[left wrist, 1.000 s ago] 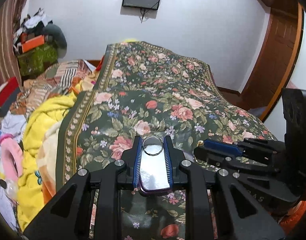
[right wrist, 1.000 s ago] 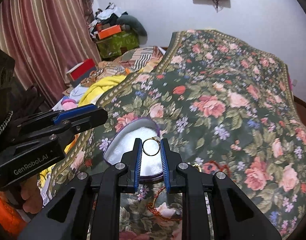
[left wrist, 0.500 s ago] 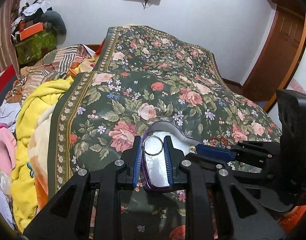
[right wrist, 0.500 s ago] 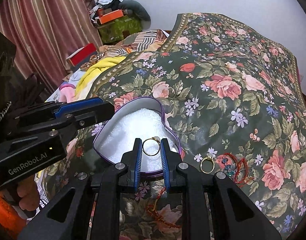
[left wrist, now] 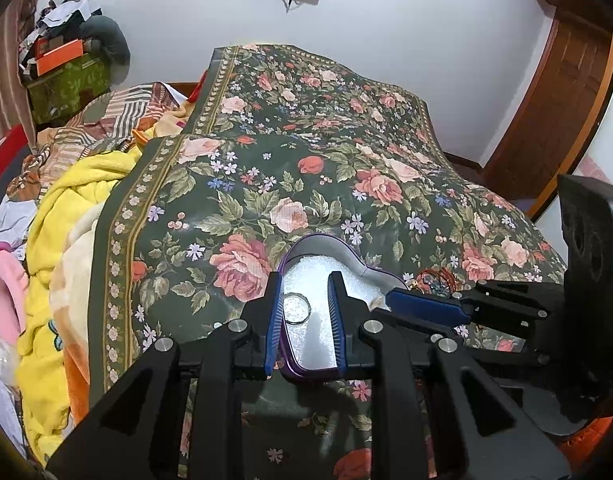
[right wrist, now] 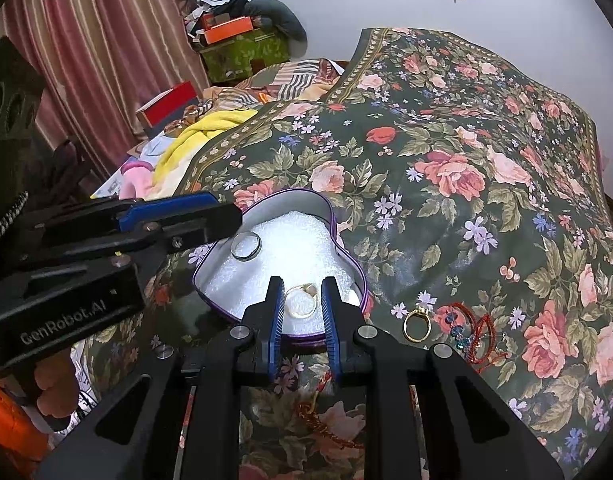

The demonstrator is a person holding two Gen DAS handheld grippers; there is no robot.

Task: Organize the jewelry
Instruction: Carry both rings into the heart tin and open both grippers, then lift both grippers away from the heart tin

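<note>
Two grippers hover over a heart-shaped box [right wrist: 330, 216] on the floral bedspread [right wrist: 446, 128]. Nearest, the right gripper [right wrist: 302, 300] pinches a gold ring [right wrist: 302, 305]. At ten o'clock, the left gripper [left wrist: 305, 304], jaws narrow, has a silver ring [left wrist: 295, 308] loose between them. Another gold ring [right wrist: 416, 322] and red beads [right wrist: 482, 336] wait outside, at three o'clock.

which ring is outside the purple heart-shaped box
The loose gold ring on the floral bedspread, right of the purple heart-shaped box. The plain silver ring and the second gold ring are over the box's white foam.
</note>
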